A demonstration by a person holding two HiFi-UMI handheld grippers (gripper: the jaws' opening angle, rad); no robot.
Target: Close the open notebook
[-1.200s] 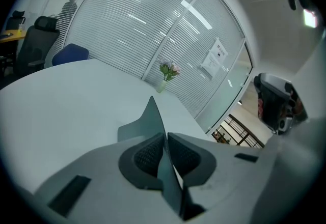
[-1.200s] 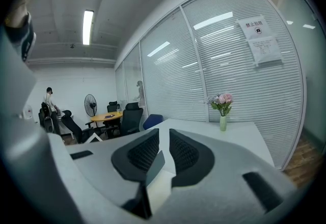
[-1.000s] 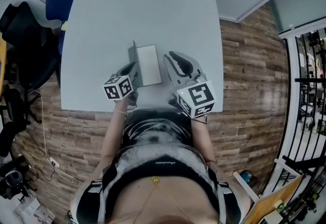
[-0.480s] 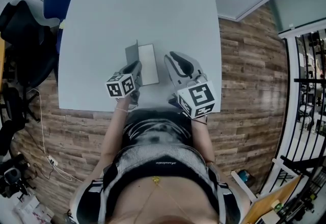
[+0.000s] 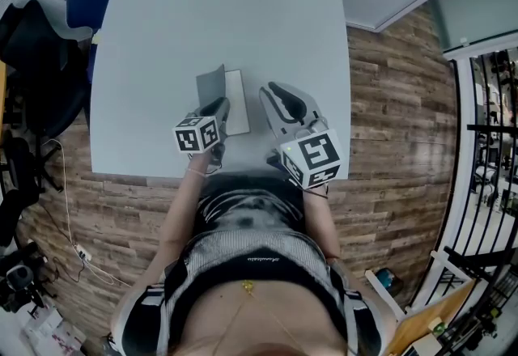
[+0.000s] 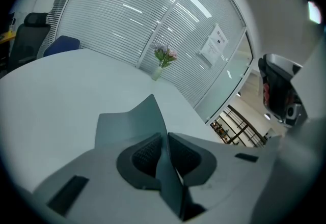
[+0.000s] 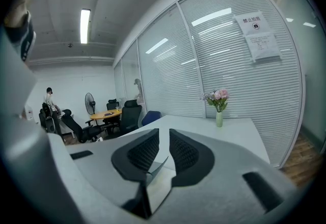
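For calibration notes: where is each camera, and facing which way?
Head view: on the person's head, looking steeply down at the table, notebook, forearms, torso.
Left gripper view: rides the left tongs, facing across the table; tongs clamp the notebook cover.
Right gripper view: rides the right tongs, facing the blinds.
All three share the flower vase.

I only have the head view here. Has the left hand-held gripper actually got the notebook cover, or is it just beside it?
Observer: It has it. In the left gripper view, the left hand-held gripper is shut on the grey cover, which rises between its pads.
Operator: And the right one, is it holding anything?
Observer: No. In the right gripper view, the right hand-held gripper has its jaws slightly apart with nothing between them. The white page shows below through the gap.
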